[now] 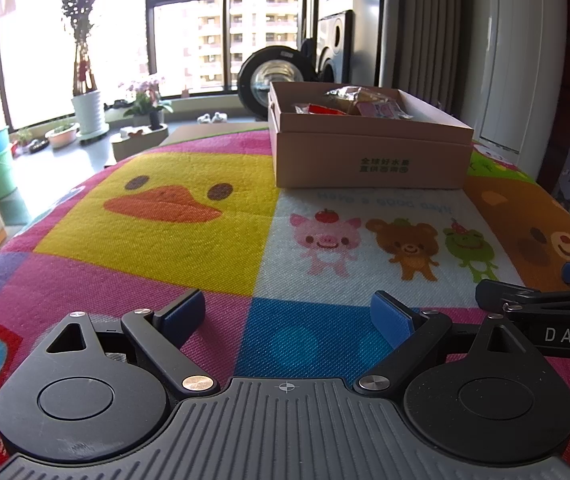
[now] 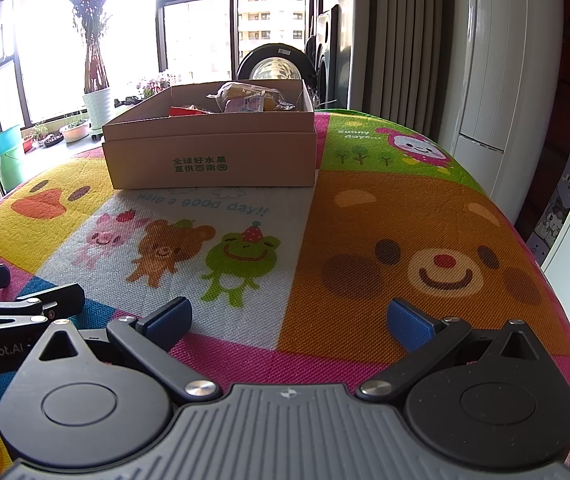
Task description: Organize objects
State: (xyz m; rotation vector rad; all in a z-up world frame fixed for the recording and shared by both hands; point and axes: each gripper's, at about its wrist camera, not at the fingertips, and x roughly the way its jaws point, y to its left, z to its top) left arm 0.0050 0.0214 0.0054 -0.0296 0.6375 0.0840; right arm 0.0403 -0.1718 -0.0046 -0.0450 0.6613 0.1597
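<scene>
On the left side of the table, the left gripper (image 1: 287, 316) hovers low over the cartoon cloth (image 1: 157, 240), its blue-padded fingers (image 1: 185, 314) spread wide with nothing between them; beneath it lie the yellow duck panel and a blue square. Just beside it, to its right, the right gripper (image 2: 299, 320) hangs at about the same height above the pink border and the orange bear face, its jaws likewise spread apart and empty. Each tool's tip shows at the edge of the other's wrist view, so the two are near each other but not touching. Farther back, toward the middle of the table, a cardboard box (image 2: 213, 160) with green printed characters stands open on the cloth, well apart from both grippers. Inside it lie wrapped snack packets (image 2: 245, 98), red, pink and clear, piled toward its far side. Behind the table, potted plants (image 1: 85, 92) stand by the windows.
</scene>
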